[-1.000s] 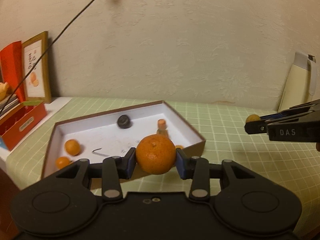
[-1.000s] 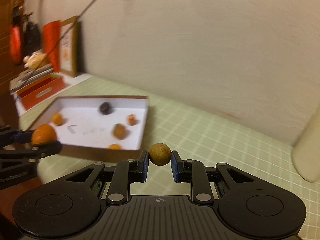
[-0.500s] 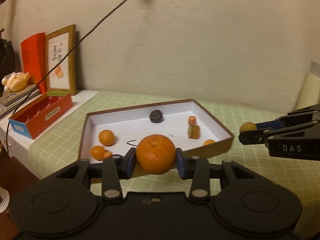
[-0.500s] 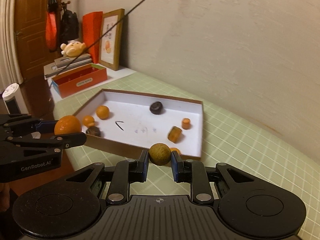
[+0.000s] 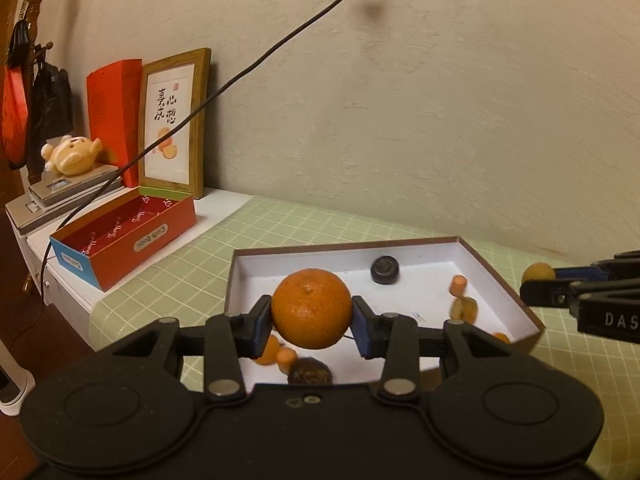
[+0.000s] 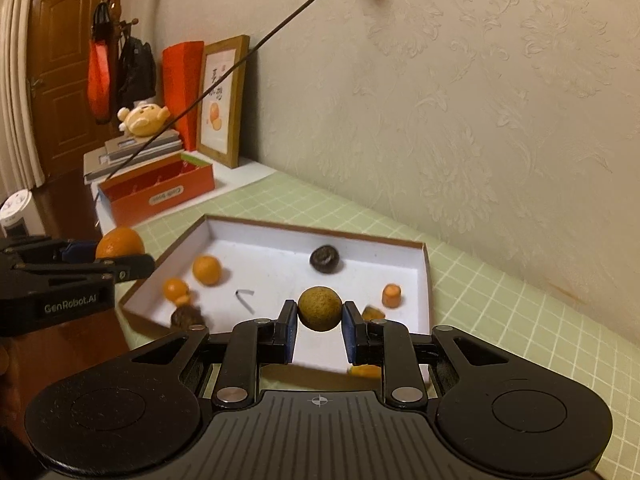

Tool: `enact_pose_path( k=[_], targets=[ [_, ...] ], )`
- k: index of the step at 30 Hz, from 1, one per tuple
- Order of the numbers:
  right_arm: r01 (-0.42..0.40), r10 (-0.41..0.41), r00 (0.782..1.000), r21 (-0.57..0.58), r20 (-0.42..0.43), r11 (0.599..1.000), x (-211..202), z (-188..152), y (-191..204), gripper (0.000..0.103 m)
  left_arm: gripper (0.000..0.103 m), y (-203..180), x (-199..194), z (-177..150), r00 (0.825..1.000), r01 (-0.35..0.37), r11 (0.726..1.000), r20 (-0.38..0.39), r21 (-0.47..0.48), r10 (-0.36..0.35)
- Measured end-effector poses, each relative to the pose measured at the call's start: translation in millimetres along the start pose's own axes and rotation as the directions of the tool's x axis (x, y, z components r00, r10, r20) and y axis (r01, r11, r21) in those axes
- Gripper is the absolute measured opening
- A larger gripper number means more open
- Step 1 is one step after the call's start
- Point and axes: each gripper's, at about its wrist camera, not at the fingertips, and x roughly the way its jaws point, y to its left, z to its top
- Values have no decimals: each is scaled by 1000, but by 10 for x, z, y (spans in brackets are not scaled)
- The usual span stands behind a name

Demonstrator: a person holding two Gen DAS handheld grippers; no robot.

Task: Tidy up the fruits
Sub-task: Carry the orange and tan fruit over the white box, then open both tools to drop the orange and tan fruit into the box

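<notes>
Both grippers loaded above the white tray (image 6: 425, 280).
Left gripper (image 5: 311, 325) clamps the mandarin (image 5: 311, 309) dead centre between its pads; right gripper (image 6: 319, 326) pinches the brownish-yellow round fruit (image 6: 319, 308) likewise.

The left gripper (image 5: 312, 326) hid part of two small orange fruits (image 5: 276, 352). The right gripper (image 6: 319, 330) covered an orange piece (image 6: 364, 370).

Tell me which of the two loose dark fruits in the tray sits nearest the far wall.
The dark round fruit lying alone near the white tray's far wall; the other dark fruit sits at the near edge beside small oranges.
</notes>
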Motion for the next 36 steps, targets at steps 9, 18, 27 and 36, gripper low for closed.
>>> enact_pose_path(
  k=[9,18,27,36],
  targets=[
    [15,-15,1000,58,5,998,375,208,-163,24,32,-17,322,106,1000,-2,1000,6,-31,3],
    [24,-23,999,83,-22,996,753,260,-310,24,32,-9,612,177,1000,-6,998,-1,-55,6],
    [30,-26,999,100,-38,995,1016,277,-383,24,32,-1,839,158,999,1,998,-38,-61,-3],
    [48,-44,998,110,-39,993,1166,316,-481,24,32,109,982,190,999,-23,997,-46,-77,20]
  ],
)
